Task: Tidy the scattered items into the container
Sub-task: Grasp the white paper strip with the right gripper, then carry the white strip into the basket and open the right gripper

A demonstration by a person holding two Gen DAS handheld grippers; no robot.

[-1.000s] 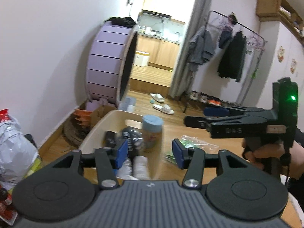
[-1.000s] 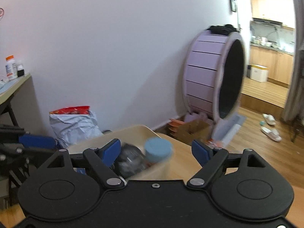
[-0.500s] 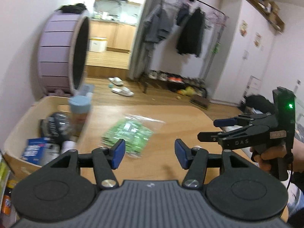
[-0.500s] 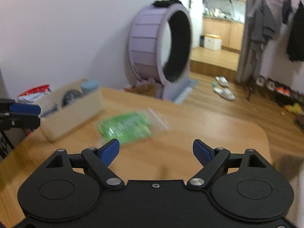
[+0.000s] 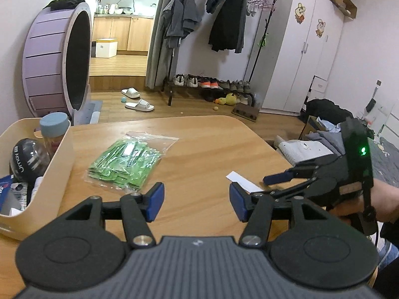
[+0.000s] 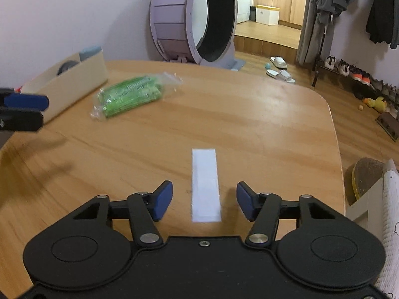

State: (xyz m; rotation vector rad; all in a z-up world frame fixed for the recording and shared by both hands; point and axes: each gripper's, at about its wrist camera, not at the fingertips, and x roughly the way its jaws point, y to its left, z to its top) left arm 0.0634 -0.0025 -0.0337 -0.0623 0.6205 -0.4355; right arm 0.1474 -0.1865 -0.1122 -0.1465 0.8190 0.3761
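Observation:
A clear bag of green packets (image 5: 127, 159) (image 6: 132, 96) lies on the wooden table (image 5: 212, 149) beside the cream container (image 5: 47, 189) (image 6: 72, 79). The container holds a blue-lidded jar (image 5: 53, 129), a dark round object (image 5: 28, 159) and other items. A white strip (image 6: 205, 184) (image 5: 243, 182) lies on the table just ahead of my right gripper (image 6: 204, 199), which is open and empty above it. My left gripper (image 5: 197, 196) is open and empty, a little short of the bag. The right gripper also shows in the left wrist view (image 5: 294, 182).
A large purple wheel (image 5: 54, 59) stands on the floor beyond the table. Slippers (image 5: 137, 99), a clothes rack (image 5: 212, 25) and a shoe rack (image 5: 212, 84) are further back. The table's rounded far edge (image 6: 324, 104) is on the right.
Both grippers have swung right, away from the container, and drawn back over the table. The bag and the white strip have come into view. Both grippers stay open.

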